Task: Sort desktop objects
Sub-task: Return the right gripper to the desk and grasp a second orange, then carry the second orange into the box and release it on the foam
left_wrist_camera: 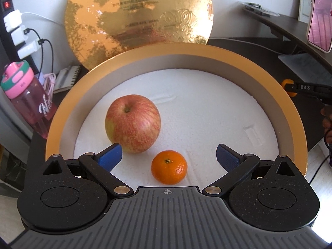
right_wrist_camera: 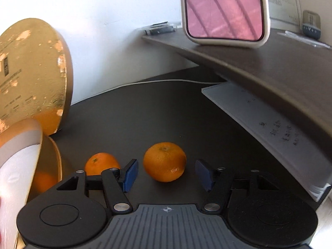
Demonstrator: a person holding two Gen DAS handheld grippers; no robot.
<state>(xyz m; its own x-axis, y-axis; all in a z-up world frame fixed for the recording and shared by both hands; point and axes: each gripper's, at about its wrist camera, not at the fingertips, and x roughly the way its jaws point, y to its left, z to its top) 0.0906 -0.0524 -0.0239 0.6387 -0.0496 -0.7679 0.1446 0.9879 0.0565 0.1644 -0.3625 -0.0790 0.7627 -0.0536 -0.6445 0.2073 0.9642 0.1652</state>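
In the left wrist view a red apple [left_wrist_camera: 132, 123] and a small mandarin [left_wrist_camera: 169, 167] lie on the white foam floor of a round gold-rimmed box [left_wrist_camera: 62, 116]. My left gripper [left_wrist_camera: 168, 158] is open above the box, its blue pads either side of the mandarin and apart from it. In the right wrist view my right gripper [right_wrist_camera: 167, 173] is open, with a mandarin [right_wrist_camera: 164, 161] on the dark desk between its fingertips, untouched. A second mandarin [right_wrist_camera: 101, 162] lies to the left, next to the box rim [right_wrist_camera: 22, 132].
The box's gold lid [left_wrist_camera: 139, 14] leans on the wall behind. A pink bottle [left_wrist_camera: 27, 95], chargers and cables stand at the left. A raised shelf [right_wrist_camera: 259, 62] with a phone [right_wrist_camera: 224, 10] runs along the right, with papers [right_wrist_camera: 269, 128] under it.
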